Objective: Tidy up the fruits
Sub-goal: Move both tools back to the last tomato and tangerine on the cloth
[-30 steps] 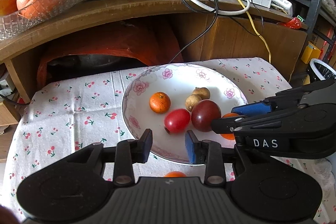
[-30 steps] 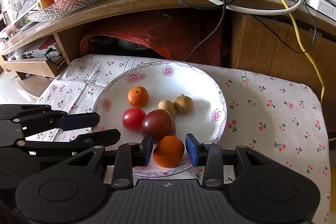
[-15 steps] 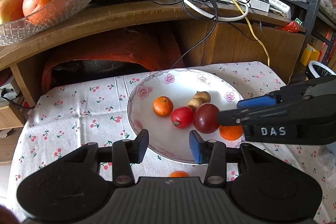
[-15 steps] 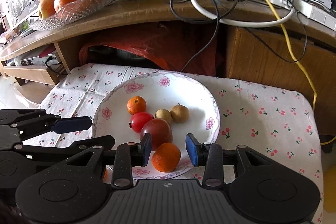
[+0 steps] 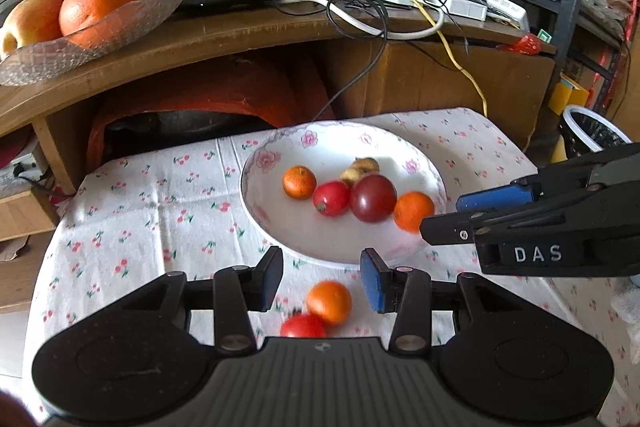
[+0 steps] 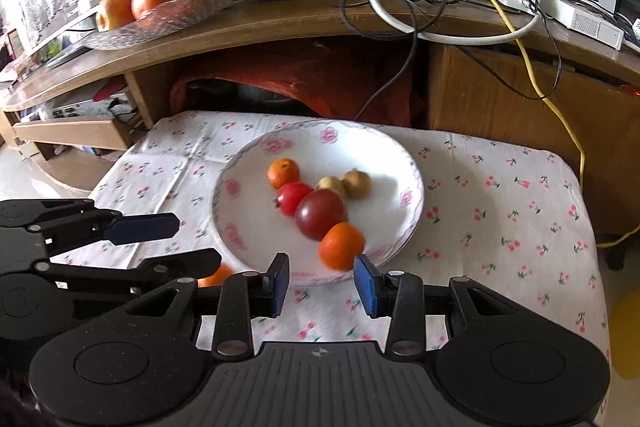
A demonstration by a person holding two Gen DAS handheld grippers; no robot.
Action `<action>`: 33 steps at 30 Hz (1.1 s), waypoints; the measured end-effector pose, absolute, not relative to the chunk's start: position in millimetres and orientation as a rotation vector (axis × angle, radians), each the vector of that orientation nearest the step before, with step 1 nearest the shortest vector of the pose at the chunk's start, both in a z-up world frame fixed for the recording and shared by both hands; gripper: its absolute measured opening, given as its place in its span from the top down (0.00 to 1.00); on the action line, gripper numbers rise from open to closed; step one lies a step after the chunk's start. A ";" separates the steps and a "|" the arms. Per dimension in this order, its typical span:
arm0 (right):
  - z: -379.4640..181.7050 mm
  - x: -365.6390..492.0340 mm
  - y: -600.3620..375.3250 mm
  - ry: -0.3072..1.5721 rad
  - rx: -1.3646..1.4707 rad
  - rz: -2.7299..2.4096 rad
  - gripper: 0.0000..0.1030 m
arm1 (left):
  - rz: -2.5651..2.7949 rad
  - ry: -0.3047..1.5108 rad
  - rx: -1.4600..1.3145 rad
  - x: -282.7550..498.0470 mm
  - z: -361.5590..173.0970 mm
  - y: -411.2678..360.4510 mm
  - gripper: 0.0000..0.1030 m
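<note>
Left gripper (image 5: 321, 279) fingers apart above a loose orange (image 5: 329, 302) and tomato (image 5: 303, 325) on the table (image 5: 140, 227), right gripper (image 6: 321, 279) fingers apart, empty, near the plate (image 6: 408, 219) rim

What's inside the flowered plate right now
The flowered plate holds two oranges, a red tomato, a dark red fruit and two brownish fruits. Anything underneath them is hidden.

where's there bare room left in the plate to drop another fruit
The plate is bare along its far rim and left side. A diagonal row, small orange down to near orange, crowds the middle and near-right edge.
</note>
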State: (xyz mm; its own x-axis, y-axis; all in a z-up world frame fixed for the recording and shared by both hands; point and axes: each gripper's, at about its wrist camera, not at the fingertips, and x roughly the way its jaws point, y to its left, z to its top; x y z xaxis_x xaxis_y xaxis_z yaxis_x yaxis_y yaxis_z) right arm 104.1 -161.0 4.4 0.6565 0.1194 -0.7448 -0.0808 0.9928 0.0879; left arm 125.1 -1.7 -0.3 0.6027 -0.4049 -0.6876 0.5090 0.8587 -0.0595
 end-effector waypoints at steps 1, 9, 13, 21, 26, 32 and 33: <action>5.0 101.1 -159.0 0.849 0.050 0.118 0.68 | -0.532 0.758 0.151 121.2 0.1 1.2 0.51; 6.5 82.2 -142.9 0.875 0.043 0.155 0.67 | -0.510 0.782 0.147 91.4 2.4 22.1 0.51; 1.5 76.4 -136.8 0.898 0.051 0.172 0.67 | -0.502 0.801 0.138 80.3 2.5 27.5 0.51; -10.1 88.2 -126.7 0.912 0.096 0.196 0.67 | -0.513 0.824 0.137 74.6 -2.6 27.1 0.51; -13.9 95.8 -121.1 0.911 0.100 0.210 0.67 | -0.529 0.835 0.159 78.0 -7.2 22.3 0.51; -18.1 106.3 -116.6 0.917 0.108 0.220 0.67 | -0.539 0.826 0.179 79.5 -6.2 20.5 0.51; -18.9 107.8 -115.8 0.918 0.108 0.219 0.67 | -0.538 0.825 0.184 79.4 -6.4 20.5 0.51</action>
State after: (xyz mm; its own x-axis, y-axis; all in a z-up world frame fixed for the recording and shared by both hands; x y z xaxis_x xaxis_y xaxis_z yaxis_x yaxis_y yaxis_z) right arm 107.8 -115.8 -18.9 0.5871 0.2334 -0.7751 -0.1417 0.9724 0.1855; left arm 79.4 20.5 -6.4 0.5540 -0.3828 -0.7393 0.5223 0.8513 -0.0494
